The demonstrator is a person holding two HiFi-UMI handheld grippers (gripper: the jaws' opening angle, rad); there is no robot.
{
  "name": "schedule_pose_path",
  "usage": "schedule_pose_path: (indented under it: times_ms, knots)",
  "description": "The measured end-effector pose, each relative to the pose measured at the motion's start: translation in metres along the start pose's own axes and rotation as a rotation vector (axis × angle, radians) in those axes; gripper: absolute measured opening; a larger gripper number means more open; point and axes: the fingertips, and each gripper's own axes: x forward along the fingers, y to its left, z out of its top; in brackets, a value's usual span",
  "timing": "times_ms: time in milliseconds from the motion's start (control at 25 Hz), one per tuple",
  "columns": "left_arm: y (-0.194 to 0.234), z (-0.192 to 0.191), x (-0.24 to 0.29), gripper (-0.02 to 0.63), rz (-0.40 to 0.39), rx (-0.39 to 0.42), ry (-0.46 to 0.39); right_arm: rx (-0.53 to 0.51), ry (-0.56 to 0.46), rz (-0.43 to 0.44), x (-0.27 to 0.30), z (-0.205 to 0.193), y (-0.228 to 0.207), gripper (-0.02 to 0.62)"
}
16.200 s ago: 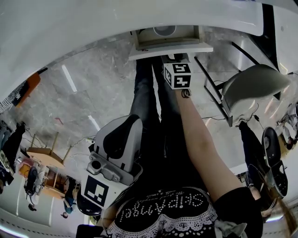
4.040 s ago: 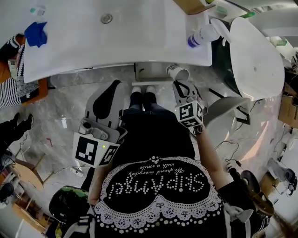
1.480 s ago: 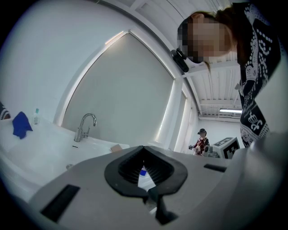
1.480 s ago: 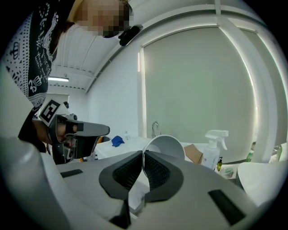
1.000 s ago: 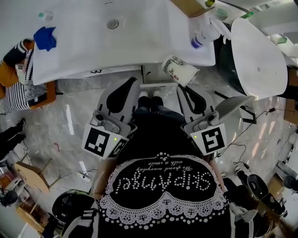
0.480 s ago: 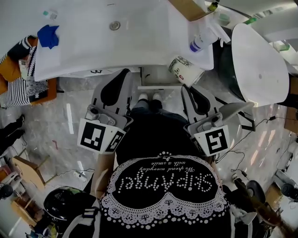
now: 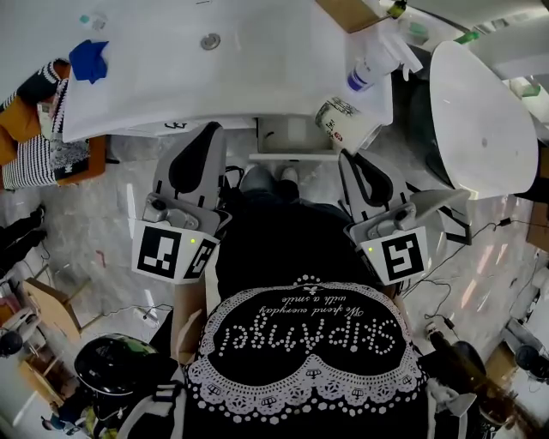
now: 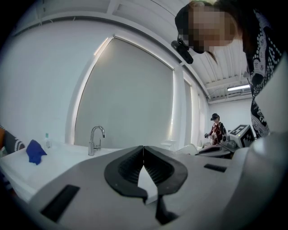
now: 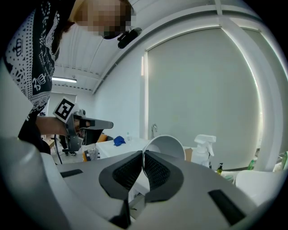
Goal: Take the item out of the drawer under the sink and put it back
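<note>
A white paper cup (image 7: 343, 122) with dark print on its side tilts in the air just below the sink counter's (image 7: 257, 77) front edge. My right gripper (image 7: 345, 156) is shut on the cup's rim. In the right gripper view the cup (image 9: 166, 146) sticks up past the right gripper (image 9: 143, 156), its mouth facing the camera. The drawer (image 7: 290, 137) under the sink stands open to the cup's left. My left gripper (image 7: 208, 130) is shut and holds nothing; in the left gripper view the left gripper (image 8: 143, 149) has its tips touching.
A spray bottle (image 7: 371, 67), a cardboard box (image 7: 347, 13) and a blue cloth (image 7: 88, 58) lie on the counter beside the faucet (image 8: 95, 138). A white round seat (image 7: 485, 111) stands to the right. Another person (image 8: 217, 130) stands far off.
My right gripper has carried the cup a little to the right along the counter's front edge. The left gripper has drifted slightly left and rolled, staying shut.
</note>
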Motion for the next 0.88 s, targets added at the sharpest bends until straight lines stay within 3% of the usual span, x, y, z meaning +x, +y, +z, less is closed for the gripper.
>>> schedule_pose_path:
  times_ms: [440, 800, 880]
  knots:
    - [-0.006, -0.002, 0.012, 0.005, -0.001, -0.078, 0.014, 0.010, 0.017, 0.009, 0.005, -0.002, -0.004, 0.031]
    - [-0.027, -0.003, 0.014, 0.005, -0.048, -0.019, 0.042, 0.005, 0.011, 0.022, 0.003, -0.003, 0.000, 0.030]
    - [-0.030, 0.000, 0.012, 0.005, -0.061, -0.037, 0.021, 0.004, 0.007, 0.024, 0.001, -0.002, 0.001, 0.031]
